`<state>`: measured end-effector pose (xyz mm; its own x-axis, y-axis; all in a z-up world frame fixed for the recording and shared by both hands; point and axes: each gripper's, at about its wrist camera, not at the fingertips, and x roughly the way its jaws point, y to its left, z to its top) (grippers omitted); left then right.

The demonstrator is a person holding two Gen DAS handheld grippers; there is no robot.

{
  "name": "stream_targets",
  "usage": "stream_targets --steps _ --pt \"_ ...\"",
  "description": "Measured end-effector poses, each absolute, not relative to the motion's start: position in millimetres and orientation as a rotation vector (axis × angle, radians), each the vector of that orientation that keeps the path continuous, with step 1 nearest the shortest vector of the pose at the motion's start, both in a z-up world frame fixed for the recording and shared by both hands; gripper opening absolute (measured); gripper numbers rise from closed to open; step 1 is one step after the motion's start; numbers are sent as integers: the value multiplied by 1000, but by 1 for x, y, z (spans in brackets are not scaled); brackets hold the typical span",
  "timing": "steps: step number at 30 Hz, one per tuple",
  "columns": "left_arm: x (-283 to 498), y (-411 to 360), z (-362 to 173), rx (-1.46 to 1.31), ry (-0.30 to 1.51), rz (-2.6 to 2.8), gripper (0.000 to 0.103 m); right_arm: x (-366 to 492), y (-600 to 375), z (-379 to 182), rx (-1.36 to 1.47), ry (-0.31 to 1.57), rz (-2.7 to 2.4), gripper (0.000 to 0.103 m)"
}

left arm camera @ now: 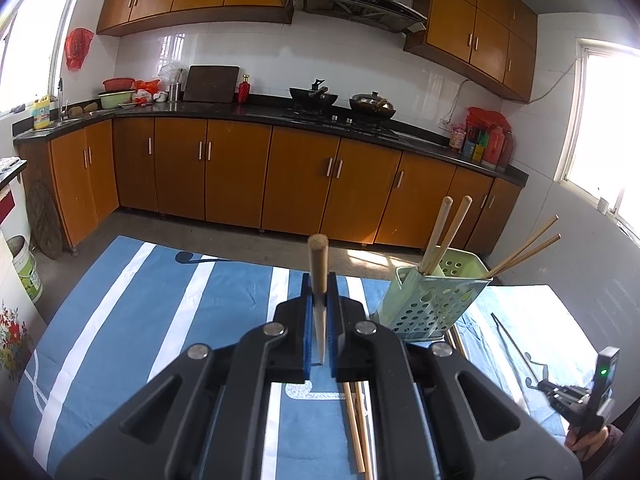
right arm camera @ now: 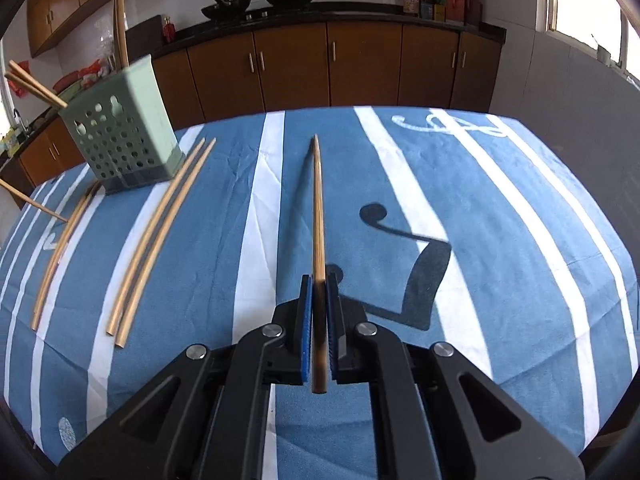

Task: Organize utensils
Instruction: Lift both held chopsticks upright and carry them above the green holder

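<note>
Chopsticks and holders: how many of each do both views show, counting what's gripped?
Green holder: 1
Chopsticks: 10 (4 in the holder, 4 lying loose, 2 gripped)
Total: 11

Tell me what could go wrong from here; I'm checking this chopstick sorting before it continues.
The right gripper grips its chopstick near the thick end, so the long free tip could swing or catch the tablecloth. The green holder looks light and already has chopsticks leaning outward; a nudge while inserting might tip it.
</note>
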<state>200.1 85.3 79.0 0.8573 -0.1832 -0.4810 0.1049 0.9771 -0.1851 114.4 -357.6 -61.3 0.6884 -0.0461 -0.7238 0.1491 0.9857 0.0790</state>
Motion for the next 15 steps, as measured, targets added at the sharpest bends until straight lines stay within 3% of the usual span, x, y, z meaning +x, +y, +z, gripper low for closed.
stream_targets --steps 8,15 --pt "202 87 79 -164 521 -144 7 97 -374 21 163 526 -149 7" --pt "202 85 80 -159 524 -146 7 100 -377 51 180 418 -168 7"
